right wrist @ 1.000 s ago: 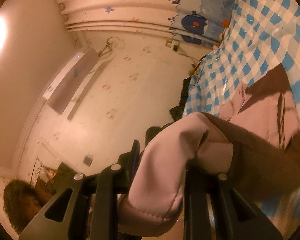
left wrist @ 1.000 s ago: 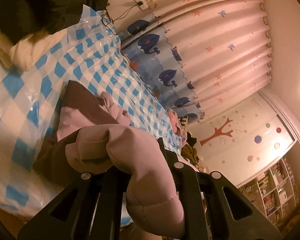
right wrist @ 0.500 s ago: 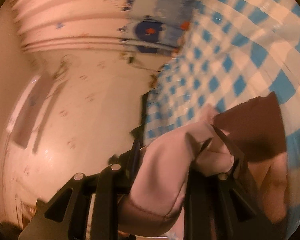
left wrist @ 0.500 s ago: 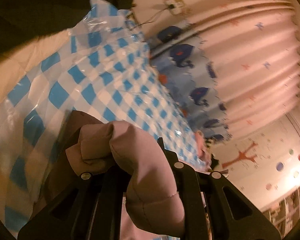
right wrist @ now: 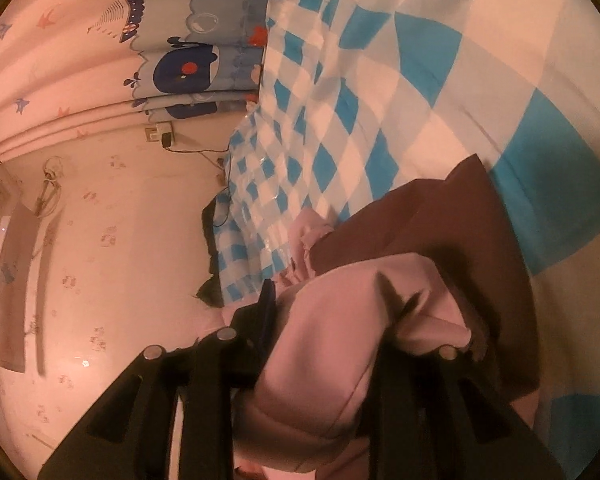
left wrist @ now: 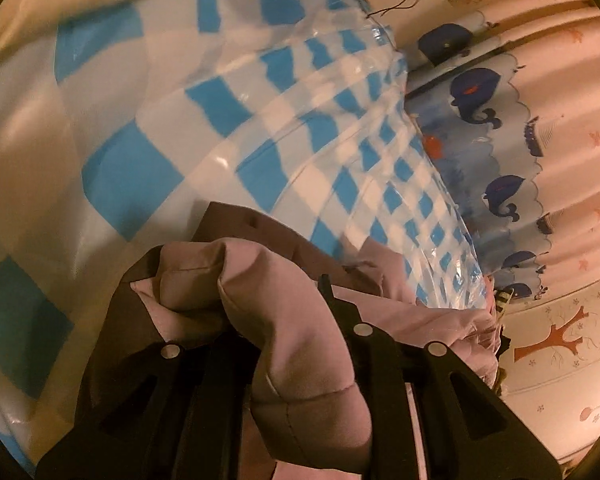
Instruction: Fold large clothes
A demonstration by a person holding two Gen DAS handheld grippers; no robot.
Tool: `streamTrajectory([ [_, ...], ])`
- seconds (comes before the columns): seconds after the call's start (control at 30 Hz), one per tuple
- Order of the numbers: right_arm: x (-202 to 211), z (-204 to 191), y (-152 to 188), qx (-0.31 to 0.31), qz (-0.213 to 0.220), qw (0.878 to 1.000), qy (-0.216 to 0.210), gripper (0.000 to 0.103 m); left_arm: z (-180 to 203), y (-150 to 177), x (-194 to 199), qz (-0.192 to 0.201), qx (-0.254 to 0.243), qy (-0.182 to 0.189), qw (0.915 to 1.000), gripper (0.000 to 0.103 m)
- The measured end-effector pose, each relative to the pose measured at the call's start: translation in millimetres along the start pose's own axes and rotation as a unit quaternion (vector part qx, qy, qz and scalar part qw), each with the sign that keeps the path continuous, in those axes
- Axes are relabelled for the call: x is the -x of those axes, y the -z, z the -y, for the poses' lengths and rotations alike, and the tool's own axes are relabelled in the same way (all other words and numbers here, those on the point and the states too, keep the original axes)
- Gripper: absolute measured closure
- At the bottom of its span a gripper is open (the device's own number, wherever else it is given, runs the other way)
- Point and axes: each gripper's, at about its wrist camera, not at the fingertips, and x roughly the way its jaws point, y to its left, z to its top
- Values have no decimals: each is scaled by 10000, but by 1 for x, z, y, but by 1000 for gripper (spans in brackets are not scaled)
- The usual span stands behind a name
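Both sets of fingertips are buried here: on the left gripper [left wrist: 276, 320] a fat roll of fabric swallows the tips, and only the black finger bases with their round silver bolts show below. Same story on the right gripper [right wrist: 352, 320], where the cloth bulges out between the two black arms and hides the contact itself. The lower edge of each view cuts the tools off, so no hand is visible.

The thing being handled is a padded pink garment with a dark brown lining [left wrist: 300, 344], soft and thick, with a stitched seam running across the puffed fold. The left fingers are clamped on one bunch of it, the brown side spilling down and to the left. The right fingers are clamped on another bunch [right wrist: 340, 340], brown lining fanning out behind.

The rest of the garment lies on a glossy blue-and-white checked plastic sheet [left wrist: 148, 152], which is wrinkled and throws glare. Beyond the sheet hangs a pale pink curtain with a blue whale border [left wrist: 496, 128], and a wall socket with a trailing black cable [right wrist: 160, 136] sits beside it.
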Motion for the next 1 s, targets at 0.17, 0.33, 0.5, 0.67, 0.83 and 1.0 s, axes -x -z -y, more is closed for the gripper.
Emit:
streamTrajectory([
  [0.17,15,-23,3,-33,14,9996,-264,30,14,-13,17,-176,243,282,9992,70],
  [0.33,28,-63,14,254,291,9992,-127,9,43,-21,43,-154,531,955,9939,29],
  [0.5,10,-126,58,2101,124,9691,1284,9,111,7,92,451,-938,1034,9892,23],
  [0.67,-51,-167,119,4130,-74,8705,2675,9,177,90,83,488,-3378,223,9397,22],
  [0.83,-124,-152,118,4586,-183,8159,3516,9,178,112,5,127,-3921,-555,9182,22],
  [1.0,-174,-85,62,3774,-575,8337,3991,7,137,82,-72,-208,-3286,-1046,9384,23],
])
